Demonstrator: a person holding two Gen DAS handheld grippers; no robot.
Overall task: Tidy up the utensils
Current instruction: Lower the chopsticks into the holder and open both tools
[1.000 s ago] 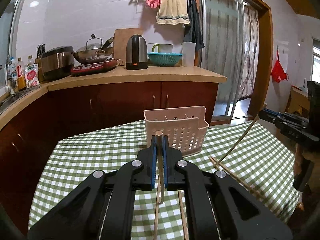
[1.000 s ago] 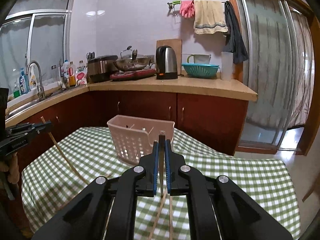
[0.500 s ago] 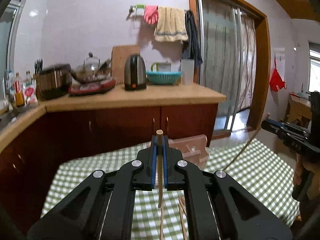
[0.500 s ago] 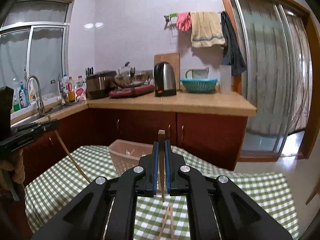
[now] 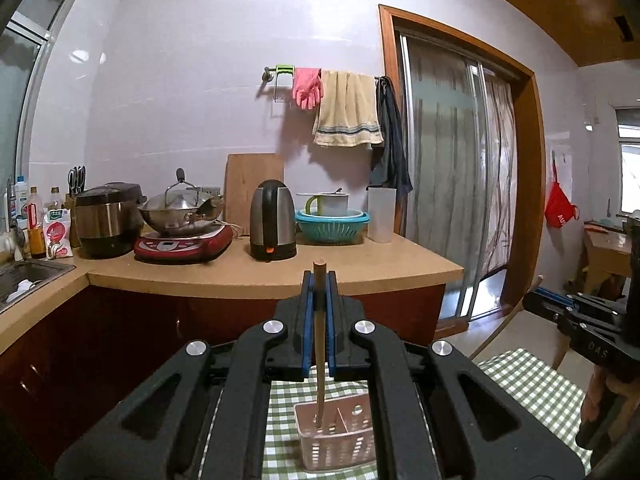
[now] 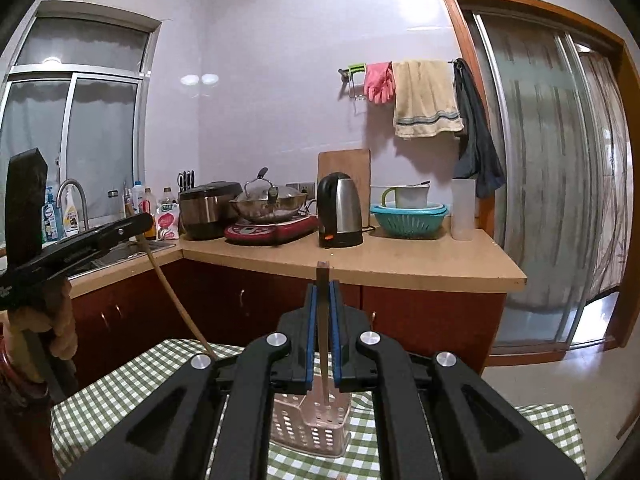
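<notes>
Both tongs, left (image 5: 319, 312) and right (image 6: 323, 320), were clamped on thin wooden chopsticks (image 5: 319, 344) hanging upright over the pink slotted basket (image 5: 338, 440), frame bottom-center, on the green-checked desk (image 5: 528, 384).

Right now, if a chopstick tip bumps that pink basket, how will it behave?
The basket looks like thin perforated plastic, so probably light and apt to slide on the tablecloth. Nothing pins it: both grippers hold chopsticks above it.

Wooden chopstick (image 5: 320, 344), perforated plastic basket (image 5: 338, 436), checked cloth (image 5: 532, 384).
</notes>
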